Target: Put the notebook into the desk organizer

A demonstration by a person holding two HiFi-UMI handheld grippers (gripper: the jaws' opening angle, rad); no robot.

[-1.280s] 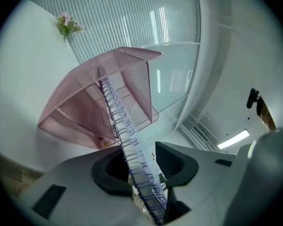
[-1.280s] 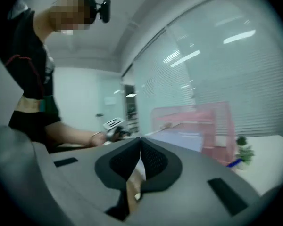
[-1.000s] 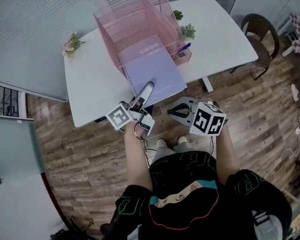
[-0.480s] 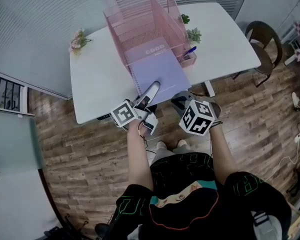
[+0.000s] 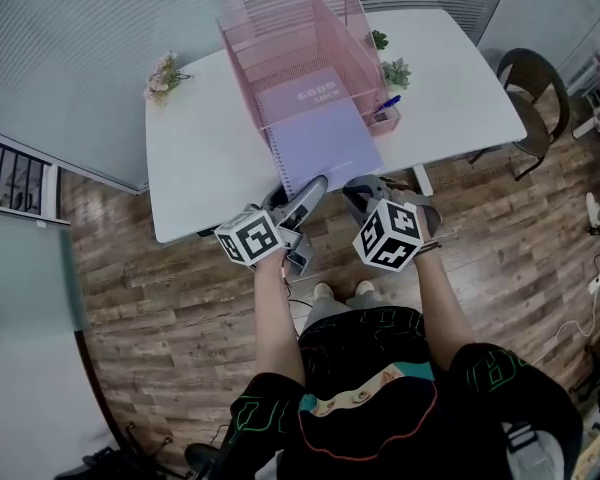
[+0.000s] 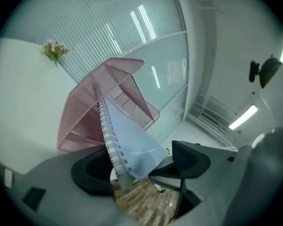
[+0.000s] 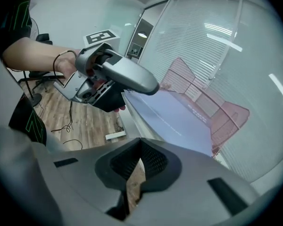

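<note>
The left hand-held gripper (image 5: 313, 188) is at the near corner of the notebook (image 5: 320, 140), its jaws opening with that corner between them. The right hand-held gripper (image 5: 361, 189) hangs just right of that corner, jaws together and empty. Both forearms stretch forward.

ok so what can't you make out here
- Notebook far end: head view, in among the organizer mesh; how deep it sits is unclear.
- Cover print: head view, too small.
- Left gripper, jaws opening round the notebook corner: left gripper view, spiral edge hides any pad contact.
- Pen: head view, too small for detail.
</note>
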